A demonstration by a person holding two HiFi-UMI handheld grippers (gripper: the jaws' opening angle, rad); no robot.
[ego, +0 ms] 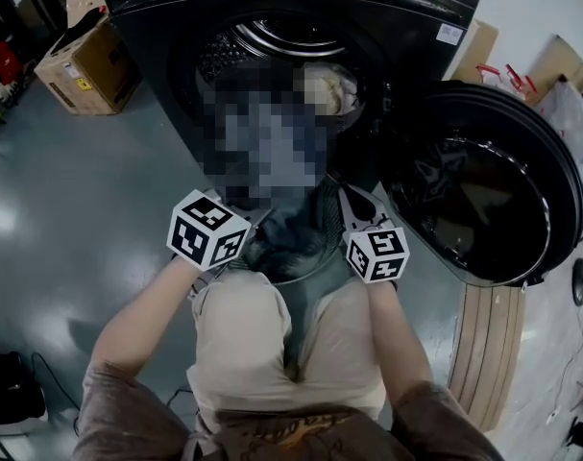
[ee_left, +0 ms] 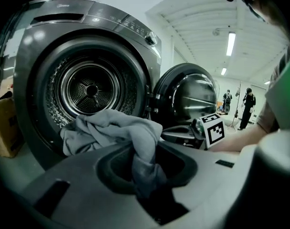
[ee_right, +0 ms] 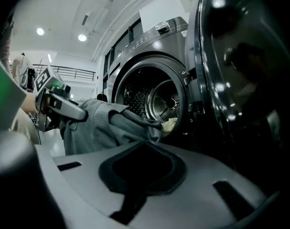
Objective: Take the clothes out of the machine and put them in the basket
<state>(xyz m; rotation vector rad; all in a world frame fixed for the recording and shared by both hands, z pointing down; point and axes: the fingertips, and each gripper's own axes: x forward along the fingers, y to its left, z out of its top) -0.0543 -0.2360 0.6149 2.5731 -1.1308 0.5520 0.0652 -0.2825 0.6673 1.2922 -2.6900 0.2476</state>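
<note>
While the left tool clamps a grey garment before the washer opening, the right tool sits closed and empty.

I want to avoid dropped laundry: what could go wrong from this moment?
1. The left gripper pinches only a narrow fold of the grey garment; the loose bulk may slip out onto the floor.
2. The cream cloth at the drum mouth might get dragged out too.
</note>
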